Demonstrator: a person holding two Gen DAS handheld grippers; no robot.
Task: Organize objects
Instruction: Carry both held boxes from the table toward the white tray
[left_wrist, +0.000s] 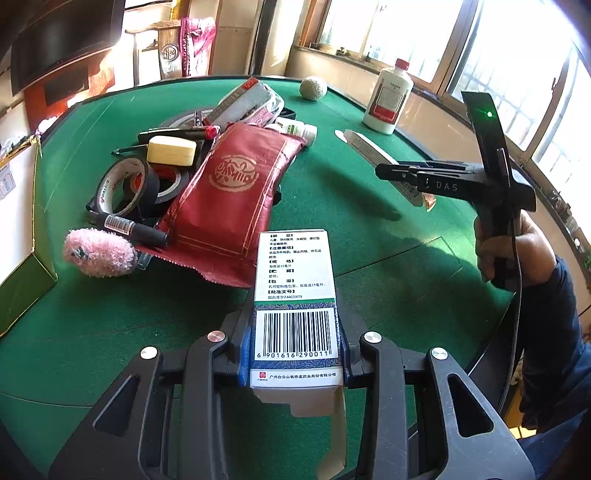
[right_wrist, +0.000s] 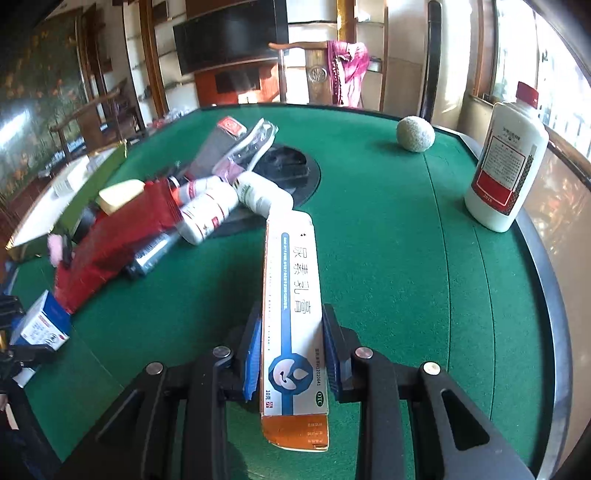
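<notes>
A black tray (left_wrist: 96, 206) ahead-left of the left gripper (left_wrist: 293, 354) holds tape rolls (left_wrist: 129, 184) and markers under a red pouch (left_wrist: 229, 199). That gripper pinches a barcoded medicine box (left_wrist: 295, 295); the right gripper (right_wrist: 291, 354) pinches a long white ointment box (right_wrist: 291, 295) — both above open green felt table (right_wrist: 388, 258).

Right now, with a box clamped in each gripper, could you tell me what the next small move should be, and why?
Probably carry the left gripper forward and set its barcoded medicine box on the bare green felt near the pile. Both grippers are full: the right gripper holds the long ointment box, so neither can pick anything else up until one box is placed.
</notes>
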